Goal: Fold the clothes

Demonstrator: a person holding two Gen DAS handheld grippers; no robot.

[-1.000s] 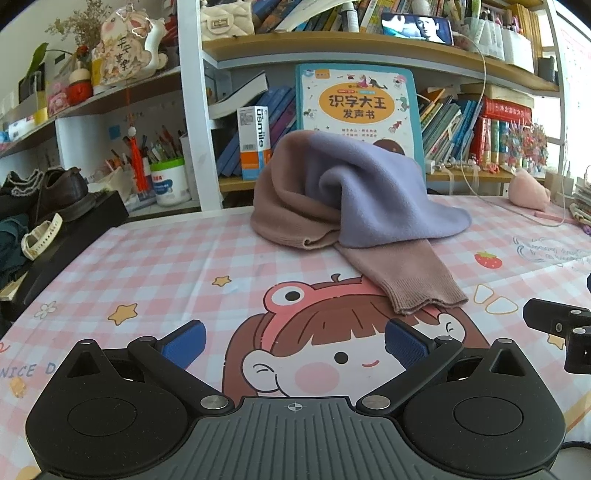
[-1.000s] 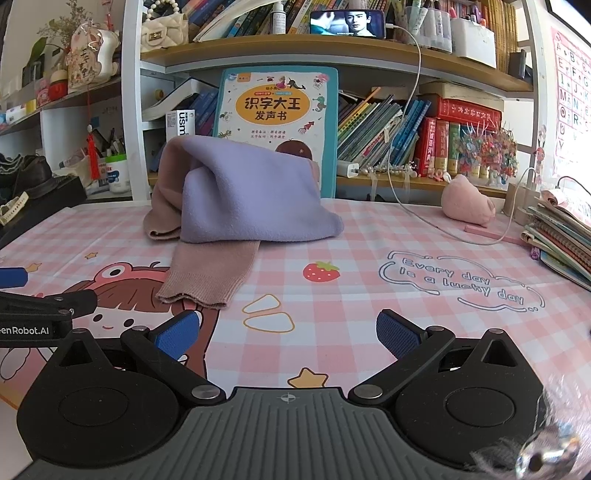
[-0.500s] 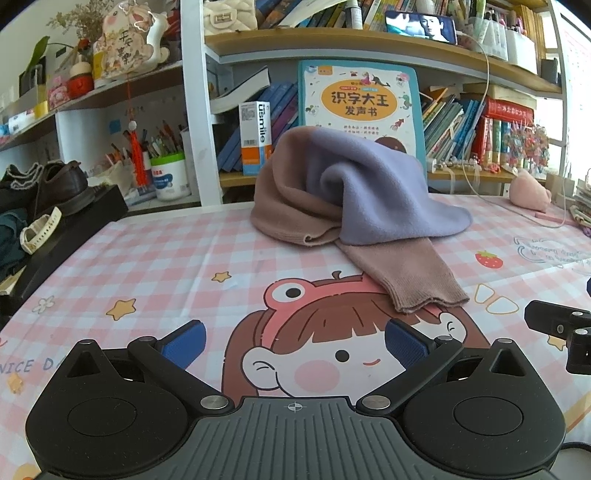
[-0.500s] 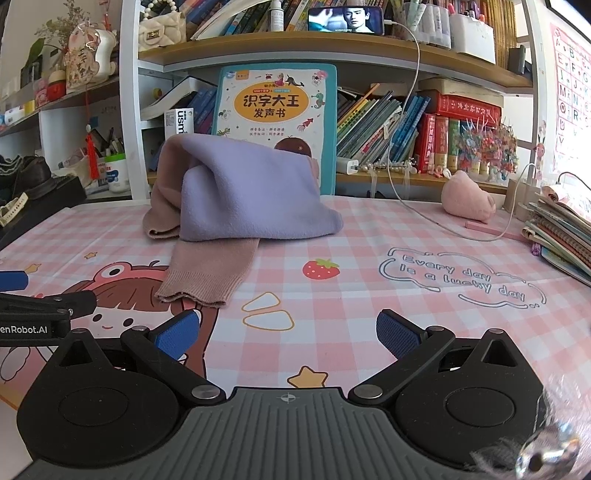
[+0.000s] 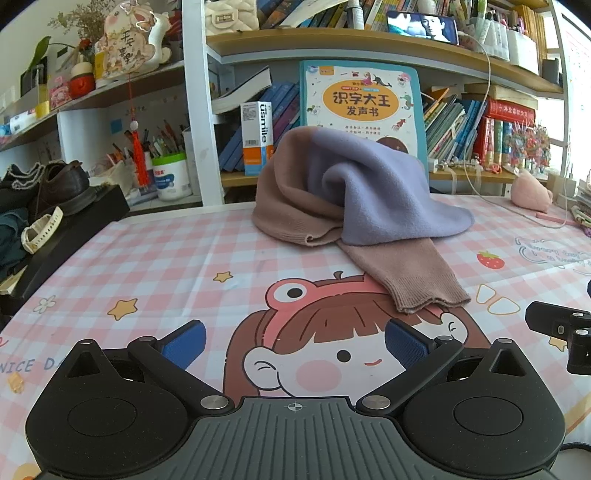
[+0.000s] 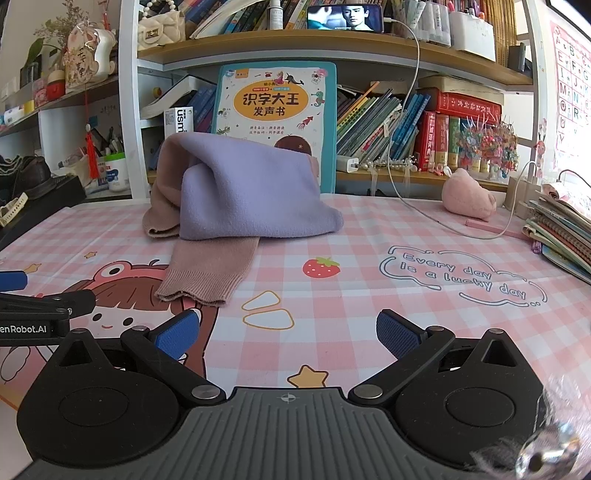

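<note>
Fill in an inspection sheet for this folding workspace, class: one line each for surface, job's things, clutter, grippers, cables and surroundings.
Surface: tablecloth, pink check with cartoon print, lying flat.
Job's things: sweater, brown and lilac, in a crumpled heap at the back; one sleeve trails forward, cuff flat on the cloth.
Clutter: pink plush, pink pen, book stack at the right edge.
Grippers: left gripper open, right gripper open; both empty, short of the sweater.
Cables: white cable runs from the shelf phone down across the table.
Surroundings: bookshelf, picture book behind the heap, shoes at left.
</note>
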